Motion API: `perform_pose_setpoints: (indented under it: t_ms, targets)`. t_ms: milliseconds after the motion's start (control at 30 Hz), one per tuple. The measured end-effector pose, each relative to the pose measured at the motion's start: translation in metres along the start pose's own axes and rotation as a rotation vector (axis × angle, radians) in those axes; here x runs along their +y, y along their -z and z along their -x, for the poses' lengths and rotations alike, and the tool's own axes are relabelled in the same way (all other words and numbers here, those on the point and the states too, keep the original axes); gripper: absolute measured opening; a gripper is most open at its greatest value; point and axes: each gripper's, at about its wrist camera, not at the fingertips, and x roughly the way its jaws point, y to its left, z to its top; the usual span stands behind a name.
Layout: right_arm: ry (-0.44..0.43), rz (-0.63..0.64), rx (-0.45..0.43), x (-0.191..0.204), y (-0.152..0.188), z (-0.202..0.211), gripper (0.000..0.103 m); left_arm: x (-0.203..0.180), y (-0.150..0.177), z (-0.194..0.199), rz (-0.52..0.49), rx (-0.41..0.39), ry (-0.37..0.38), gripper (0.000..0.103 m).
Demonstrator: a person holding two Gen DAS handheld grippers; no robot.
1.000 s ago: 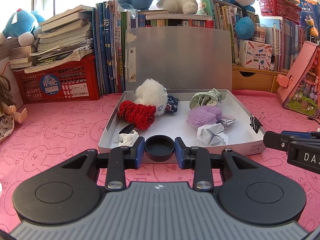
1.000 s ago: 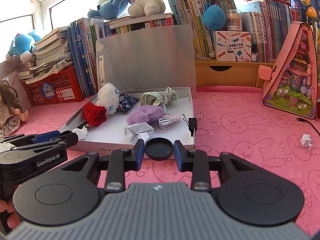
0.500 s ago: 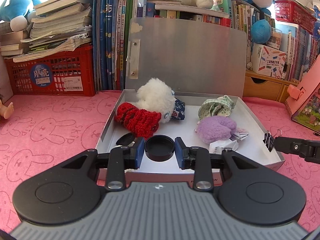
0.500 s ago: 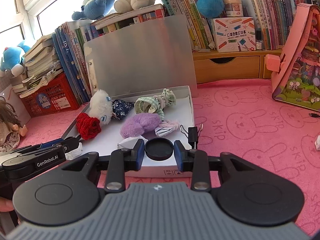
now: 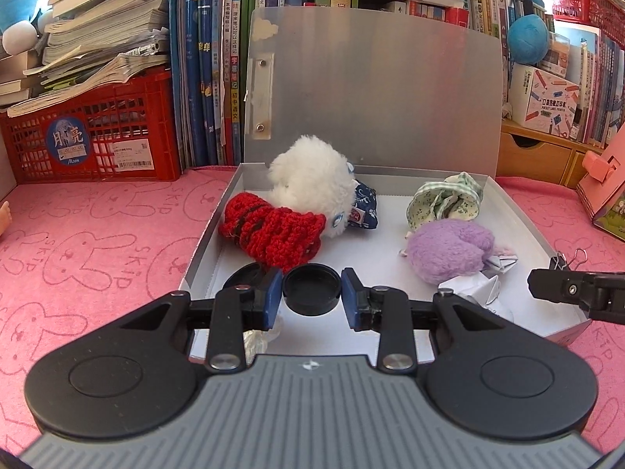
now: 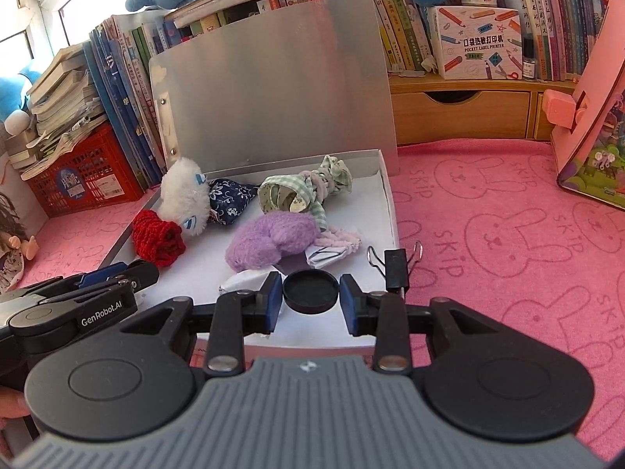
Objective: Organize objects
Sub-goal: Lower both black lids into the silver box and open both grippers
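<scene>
An open grey box [image 5: 539,234] [image 6: 390,211] with its lid up lies on the pink mat. Inside are a white plush [image 5: 308,183], a red knitted piece [image 5: 273,230], a purple plush [image 5: 449,250], a green checked pouch [image 5: 445,199], folded paper [image 5: 474,287] and a black cap [image 5: 244,275]. My left gripper [image 5: 311,295] is shut on a black round cap [image 5: 311,291] over the box's front left. My right gripper [image 6: 310,295] is shut on another black round cap [image 6: 310,291] over the box's front right.
A black binder clip [image 6: 396,269] lies on the mat by the box's right wall. A red crate [image 5: 90,133] with books stands at the back left, wooden drawers [image 6: 461,111] at the back, a pink toy house [image 6: 593,129] at the right, a doll [image 6: 15,250] at the left.
Both grippers have moved forward over the box's front edge, each still holding its cap. The box contents have not moved.
</scene>
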Motion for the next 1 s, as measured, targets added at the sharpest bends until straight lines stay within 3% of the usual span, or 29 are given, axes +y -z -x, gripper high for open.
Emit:
perform_pose_setpoints:
  t_ms: [700,1000]
  targets:
    - [-0.002,-0.018,0.09,0.002,-0.021,-0.052,0.038,0.005,-0.005,-0.043,-0.021,0.019,-0.002,0.038]
    - [0.01,0.023,0.073,0.012,-0.032,-0.063,0.039,0.006,-0.011,-0.06,-0.023,0.029,-0.023,0.038]
